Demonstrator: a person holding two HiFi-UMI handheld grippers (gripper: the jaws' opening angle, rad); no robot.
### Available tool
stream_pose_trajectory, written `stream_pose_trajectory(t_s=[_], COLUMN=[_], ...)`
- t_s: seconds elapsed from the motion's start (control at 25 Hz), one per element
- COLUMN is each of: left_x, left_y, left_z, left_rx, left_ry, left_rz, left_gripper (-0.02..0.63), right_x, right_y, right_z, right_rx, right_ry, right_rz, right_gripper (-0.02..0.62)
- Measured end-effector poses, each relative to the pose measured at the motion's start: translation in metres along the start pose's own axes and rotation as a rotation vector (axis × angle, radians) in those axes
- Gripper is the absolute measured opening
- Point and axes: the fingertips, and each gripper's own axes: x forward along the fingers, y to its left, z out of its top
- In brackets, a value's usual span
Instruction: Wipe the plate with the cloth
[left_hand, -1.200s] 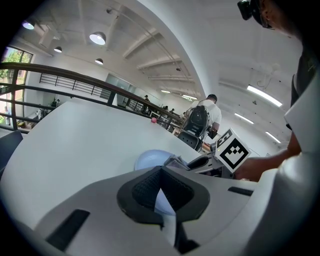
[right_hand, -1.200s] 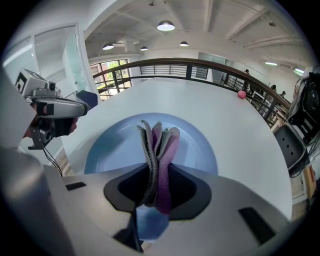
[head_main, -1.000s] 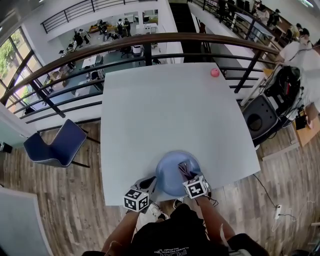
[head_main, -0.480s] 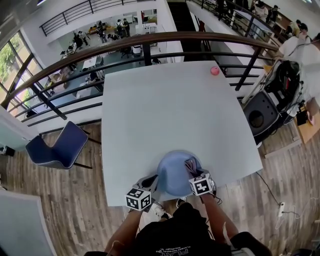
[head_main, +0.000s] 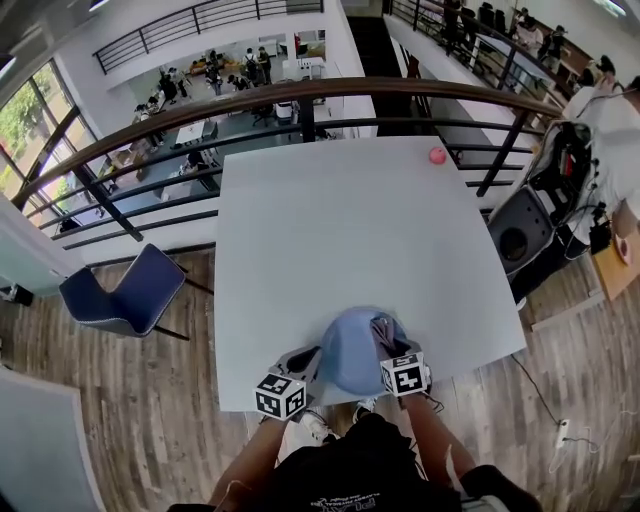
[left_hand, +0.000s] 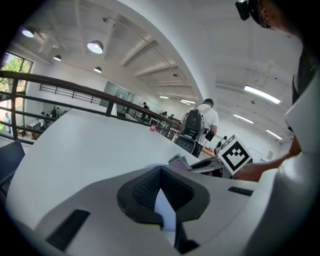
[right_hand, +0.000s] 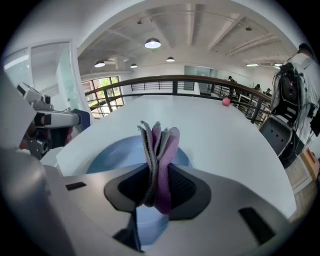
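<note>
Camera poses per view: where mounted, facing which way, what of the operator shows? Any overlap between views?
Head view: on the person's head, facing steeply down at the table; shows both arms, left gripper and right gripper at the plate.
Left gripper view: on the left gripper, looking along its jaws, shut on the plate's rim, across the table; right gripper shows at right.
Right gripper view: on the right gripper, looking along jaws shut on the cloth, over the plate toward the railing.
Shared: pink ball in all three.
</note>
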Motion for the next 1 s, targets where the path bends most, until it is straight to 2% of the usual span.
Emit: stream_pose_trajectory(t_s=[0.2,0.44,0.6,0.8,1.0], left_x=[-0.019,-0.036,-0.052,-0.074,-0.087], left_y=[0.002,-0.012,-0.013,-0.018,-0.021], left_z=[0.027,0.063,0.075,0.095,0.116], left_rx=[0.044,0.086,0.119,0.146,0.141], left_ry=[-0.064,-0.166,-0.205,-0.247,-0.284], left_rz=[0.005,-0.003,0.001,0.031,0.086], left_gripper=[0.003,0.003,0.003,0.003,0.003], right_x=[-0.017,-0.067,-0.092,-0.120,-0.141], right_y=[0.021,0.037,0.051,0.070,0.073], right_z=[0.038,0.078,0.095,0.127,0.151], right_rx=[0.018,0.002,0.000,-0.043,-0.095], right_ry=[-0.127,-0.336,-0.436,-0.536,-0.596], right_rz=[-0.021,-0.045,-0.044,-0.001,0.050], right_gripper=[0.114,0.114,0.114,0.114,0.114])
